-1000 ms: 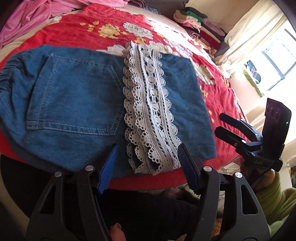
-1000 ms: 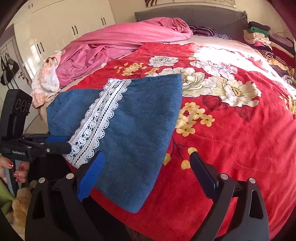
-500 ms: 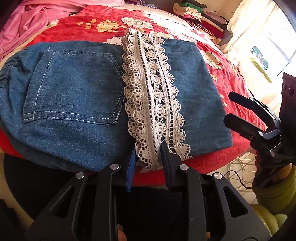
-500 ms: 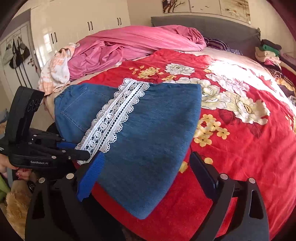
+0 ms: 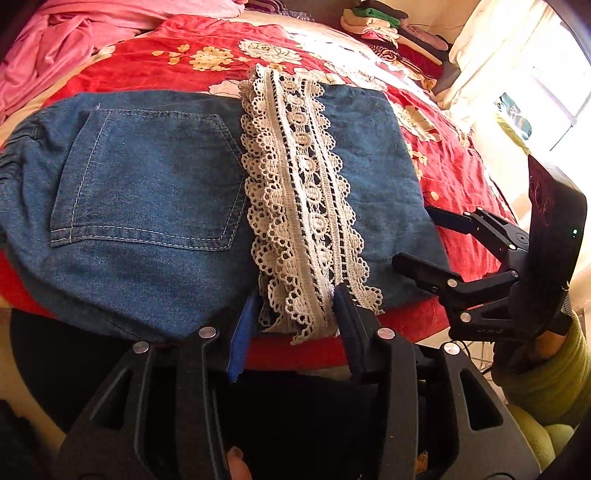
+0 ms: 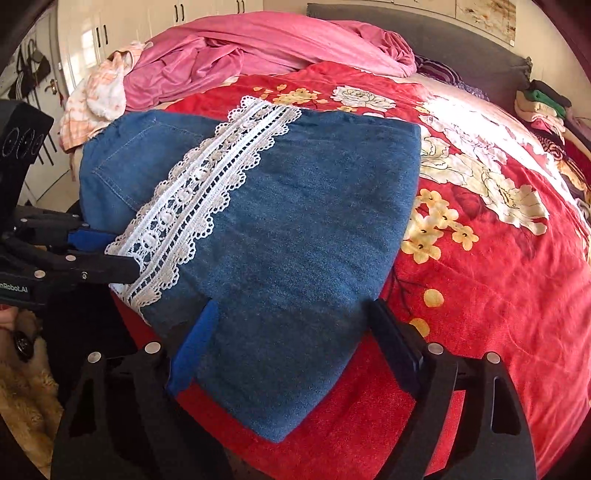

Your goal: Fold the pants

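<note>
The pants (image 5: 155, 192), soft blue denim with a stitched patch pocket (image 5: 147, 181) and a scalloped band of cream lace (image 5: 303, 206), lie folded flat at the near edge of the red floral bedspread (image 6: 480, 280). The left gripper (image 5: 295, 317) straddles the lace's near end; its jaws have just been opening and stand apart, not pinching. The right gripper (image 6: 295, 343) stands wide across the denim's corner, jaws just closing, not yet pressing. Beyond the pants lies crumpled pink bedding (image 6: 236, 62); folded clothes (image 5: 388, 26) are stacked far right.
</note>
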{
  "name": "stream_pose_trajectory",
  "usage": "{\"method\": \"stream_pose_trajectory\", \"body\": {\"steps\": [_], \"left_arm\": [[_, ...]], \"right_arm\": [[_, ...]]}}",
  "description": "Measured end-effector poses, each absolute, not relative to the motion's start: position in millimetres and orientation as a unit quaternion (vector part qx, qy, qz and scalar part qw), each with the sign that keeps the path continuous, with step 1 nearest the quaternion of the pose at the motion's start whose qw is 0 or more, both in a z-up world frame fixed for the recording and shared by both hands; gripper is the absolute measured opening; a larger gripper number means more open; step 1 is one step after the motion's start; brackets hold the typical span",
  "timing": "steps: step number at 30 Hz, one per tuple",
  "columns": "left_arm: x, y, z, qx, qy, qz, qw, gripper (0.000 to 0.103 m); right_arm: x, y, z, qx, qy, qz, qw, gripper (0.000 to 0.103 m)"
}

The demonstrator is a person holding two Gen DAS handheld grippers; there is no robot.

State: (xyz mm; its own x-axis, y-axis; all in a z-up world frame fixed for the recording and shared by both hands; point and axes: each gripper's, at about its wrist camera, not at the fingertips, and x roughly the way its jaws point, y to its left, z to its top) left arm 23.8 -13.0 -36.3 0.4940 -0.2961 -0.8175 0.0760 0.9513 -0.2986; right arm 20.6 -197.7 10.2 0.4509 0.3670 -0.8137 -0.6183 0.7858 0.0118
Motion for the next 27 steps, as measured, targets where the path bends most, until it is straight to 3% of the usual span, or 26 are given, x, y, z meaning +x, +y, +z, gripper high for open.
{"method": "stream_pose_trajectory", "body": {"steps": [11,27], "left_arm": [[14.1,-3.2,-23.7,-0.123,0.471,-0.104,0.867,0.039],[-10.9,74.0,7.0,-0.176,0.411,-0.035,0.894,0.062]], "right_arm": [[22.1,-207.6,43.3,-0.086,0.426,0.291,0.852,0.086],[44.8,-155.5,77.1,-0.107,0.399,0.325,0.851,0.094]]}}
